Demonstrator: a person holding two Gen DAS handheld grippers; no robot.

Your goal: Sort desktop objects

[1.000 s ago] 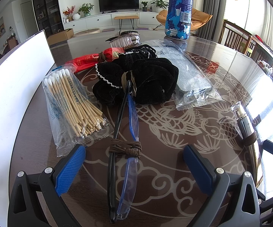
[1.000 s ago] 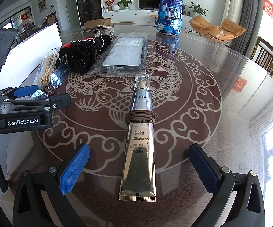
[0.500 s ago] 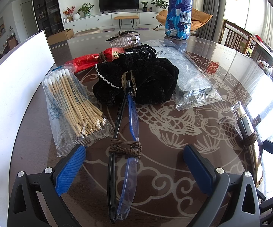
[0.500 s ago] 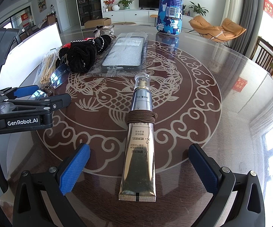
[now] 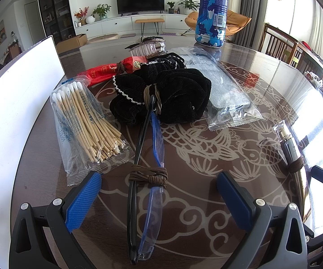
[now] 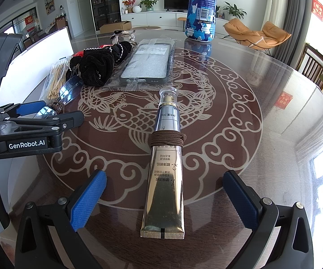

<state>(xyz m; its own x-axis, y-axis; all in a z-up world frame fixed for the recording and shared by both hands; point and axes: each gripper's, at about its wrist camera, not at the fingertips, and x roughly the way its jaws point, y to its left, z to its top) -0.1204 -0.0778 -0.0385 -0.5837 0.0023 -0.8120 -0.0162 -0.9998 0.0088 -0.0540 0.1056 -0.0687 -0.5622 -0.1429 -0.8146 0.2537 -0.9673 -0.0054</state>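
Cord-wrapped glasses and gold tube lie flat.

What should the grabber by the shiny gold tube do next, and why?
Probably ease the right gripper down and close on the gold tube. The tube lies flat on the table between its open blue pads, which touch nothing.
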